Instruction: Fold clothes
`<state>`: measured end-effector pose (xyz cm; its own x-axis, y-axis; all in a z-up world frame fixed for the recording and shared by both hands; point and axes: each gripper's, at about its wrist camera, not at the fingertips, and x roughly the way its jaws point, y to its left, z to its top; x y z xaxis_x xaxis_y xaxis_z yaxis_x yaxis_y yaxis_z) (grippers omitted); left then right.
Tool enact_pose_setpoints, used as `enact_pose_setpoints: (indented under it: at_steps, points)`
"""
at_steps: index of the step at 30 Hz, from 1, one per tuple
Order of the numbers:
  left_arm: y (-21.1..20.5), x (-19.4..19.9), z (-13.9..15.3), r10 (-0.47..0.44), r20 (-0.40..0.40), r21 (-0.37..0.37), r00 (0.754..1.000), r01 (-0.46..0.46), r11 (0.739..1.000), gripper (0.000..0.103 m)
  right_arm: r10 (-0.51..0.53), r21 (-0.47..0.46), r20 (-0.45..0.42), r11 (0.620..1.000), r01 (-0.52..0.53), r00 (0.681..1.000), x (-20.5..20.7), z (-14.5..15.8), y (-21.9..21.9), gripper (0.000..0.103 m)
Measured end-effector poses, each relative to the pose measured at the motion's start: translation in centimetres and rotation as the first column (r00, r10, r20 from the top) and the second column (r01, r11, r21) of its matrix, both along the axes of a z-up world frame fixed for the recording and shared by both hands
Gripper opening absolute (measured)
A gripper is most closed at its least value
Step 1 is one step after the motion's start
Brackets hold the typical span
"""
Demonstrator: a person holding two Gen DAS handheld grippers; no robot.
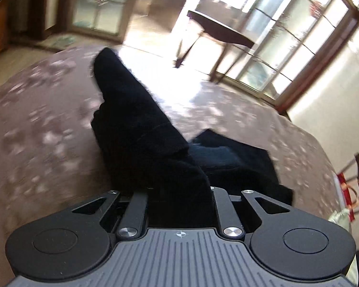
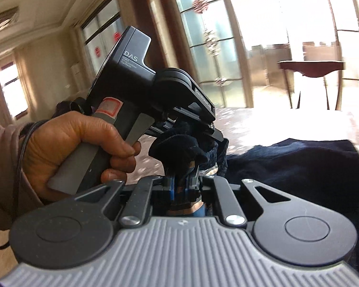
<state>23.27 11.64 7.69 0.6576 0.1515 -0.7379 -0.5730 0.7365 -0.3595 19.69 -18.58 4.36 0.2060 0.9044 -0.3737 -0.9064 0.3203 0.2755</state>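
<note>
Black garment (image 1: 141, 129); mauve bedspread (image 1: 36, 124), pale floral blotches.

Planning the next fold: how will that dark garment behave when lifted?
Likely floppy: the dark garment sags from the left gripper onto the bed. Probably light, since a pinched edge carries it. Its fuzzy surface suggests little slipping.

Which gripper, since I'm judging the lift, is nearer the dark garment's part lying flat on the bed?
Right, probably. The right gripper sits just beside the flat part of the dark garment, clamping cloth. The left gripper, raised to its left, holds a bunch further off.
</note>
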Motion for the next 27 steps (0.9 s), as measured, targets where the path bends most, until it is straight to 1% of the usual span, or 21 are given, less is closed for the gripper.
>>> enact_pose_setpoints:
  at_steps: [3, 6, 10, 13, 15, 17, 18, 19, 20, 21, 22, 23, 24, 25, 26, 27]
  points:
    - [-2.4, 3.0, 0.7, -0.082, 0.005, 0.016, 0.997, 0.082, 0.997, 0.014, -0.074, 0.018, -0.005, 0.997, 0.074, 0.997, 1.1, 0.3, -2.1, 0.012]
    - [-5.5, 6.2, 1.1, -0.173, 0.013, 0.033, 0.985, 0.173, 0.984, 0.014, -0.154, 0.033, -0.009, 0.987, 0.154, 0.988, 2.2, 0.6, -4.4, 0.012]
    - [-10.0, 9.8, 1.0, -0.3, 0.025, 0.049, 0.954, 0.298, 0.953, 0.014, -0.265, 0.044, -0.017, 0.963, 0.266, 0.964, 3.4, 0.7, -7.7, 0.012]
    - [-13.4, 12.3, 0.2, -0.386, 0.022, 0.055, 0.922, 0.384, 0.922, 0.014, -0.346, 0.039, -0.026, 0.937, 0.346, 0.938, 4.2, 0.1, -10.0, 0.012]
    - [-15.7, 13.7, -0.7, -0.436, -0.008, 0.056, 0.9, 0.436, 0.898, 0.014, -0.393, 0.026, -0.047, 0.919, 0.394, 0.919, 4.6, -0.8, -11.5, 0.012]
    - [-17.5, 14.7, -2.3, -0.477, -0.069, 0.036, 0.876, 0.48, 0.877, 0.021, -0.419, -0.012, -0.088, 0.908, 0.419, 0.904, 5.0, -2.3, -12.6, 0.012]
    - [-18.1, 14.9, -3.2, -0.482, -0.104, 0.027, 0.87, 0.487, 0.873, 0.023, -0.426, -0.036, -0.119, 0.905, 0.425, 0.897, 5.4, -3.4, -12.9, 0.013]
    - [-18.6, 14.9, -4.0, -0.486, -0.132, 0.024, 0.864, 0.493, 0.87, 0.03, -0.442, -0.058, -0.149, 0.897, 0.439, 0.884, 5.7, -4.5, -13.3, 0.017]
    - [-19.1, 14.8, -4.8, -0.491, -0.158, 0.024, 0.857, 0.501, 0.865, 0.037, -0.463, -0.082, -0.163, 0.886, 0.456, 0.871, 5.8, -5.2, -13.5, 0.027]
    - [-19.4, 14.5, -5.2, -0.5, -0.178, 0.032, 0.848, 0.513, 0.858, 0.04, -0.484, -0.107, -0.17, 0.875, 0.473, 0.858, 5.8, -5.8, -13.7, 0.035]
    - [-19.7, 14.2, -5.4, -0.507, -0.196, 0.043, 0.839, 0.524, 0.851, 0.047, -0.505, -0.132, -0.176, 0.863, 0.488, 0.845, 5.9, -6.4, -14.0, 0.053]
    - [-20.0, 13.9, -5.4, -0.515, -0.21, 0.055, 0.831, 0.536, 0.842, 0.052, -0.528, -0.144, -0.173, 0.848, 0.509, 0.831, 5.9, -6.6, -14.3, 0.07]
    - [-20.1, 13.6, -5.0, -0.524, -0.216, 0.07, 0.824, 0.548, 0.833, 0.055, -0.545, -0.142, -0.168, 0.838, 0.527, 0.822, 5.8, -6.6, -14.9, 0.073]
    - [-20.2, 13.2, -4.5, -0.526, -0.226, 0.093, 0.82, 0.556, 0.826, 0.061, -0.551, -0.139, -0.163, 0.834, 0.534, 0.819, 5.7, -6.5, -15.3, 0.074]
    - [-20.3, 12.9, -4.0, -0.52, -0.245, 0.123, 0.819, 0.558, 0.821, 0.069, -0.552, -0.14, -0.152, 0.833, 0.535, 0.82, 5.7, -6.2, -15.8, 0.074]
    - [-20.3, 12.4, -3.4, -0.508, -0.266, 0.156, 0.819, 0.557, 0.816, 0.071, -0.554, -0.142, -0.135, 0.832, 0.537, 0.822, 5.8, -5.8, -16.2, 0.074]
